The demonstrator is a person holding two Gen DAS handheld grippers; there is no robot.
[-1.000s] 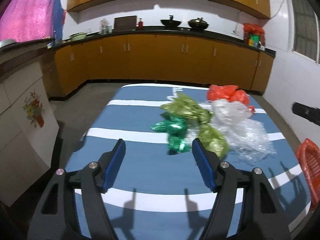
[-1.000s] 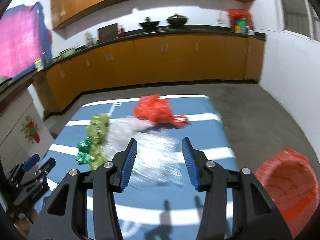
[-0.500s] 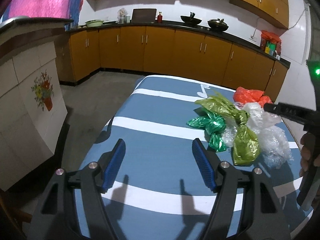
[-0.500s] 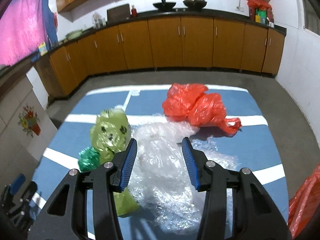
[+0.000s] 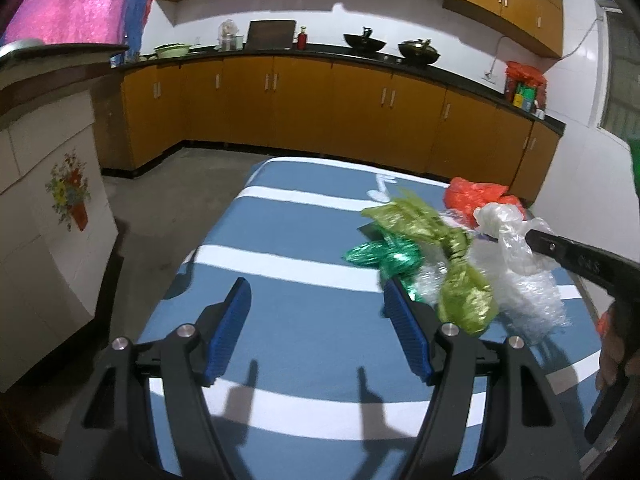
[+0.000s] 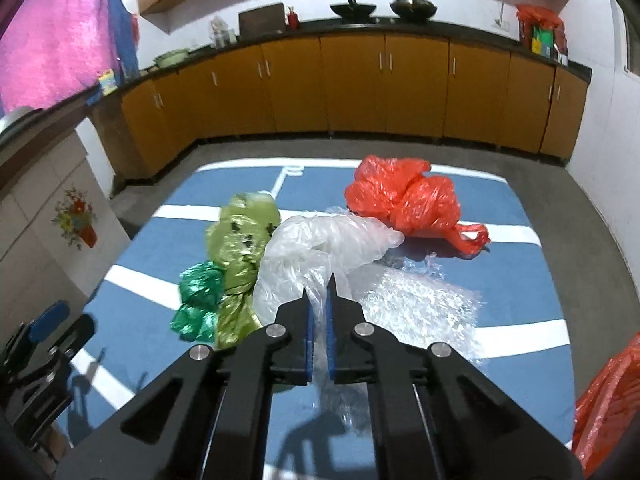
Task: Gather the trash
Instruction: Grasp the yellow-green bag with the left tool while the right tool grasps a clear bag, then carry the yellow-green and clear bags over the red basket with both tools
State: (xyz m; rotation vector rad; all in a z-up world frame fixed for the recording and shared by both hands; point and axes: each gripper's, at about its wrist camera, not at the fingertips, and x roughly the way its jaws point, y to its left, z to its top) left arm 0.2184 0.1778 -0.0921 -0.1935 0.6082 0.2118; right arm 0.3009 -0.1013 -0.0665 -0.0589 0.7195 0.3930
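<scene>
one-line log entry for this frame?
right gripper: shut on clear plastic bag | left gripper: open, empty | red bag: on table

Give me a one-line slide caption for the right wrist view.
Right gripper shut on a clear plastic bag, beside olive, green and red bags on a blue striped table.

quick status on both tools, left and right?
Left tool: open, nothing between its fingers.
Right tool: closed on the clear plastic bag.

Right gripper (image 6: 319, 300) — was open, now clamped on clear plastic bag (image 6: 320, 244).
</scene>
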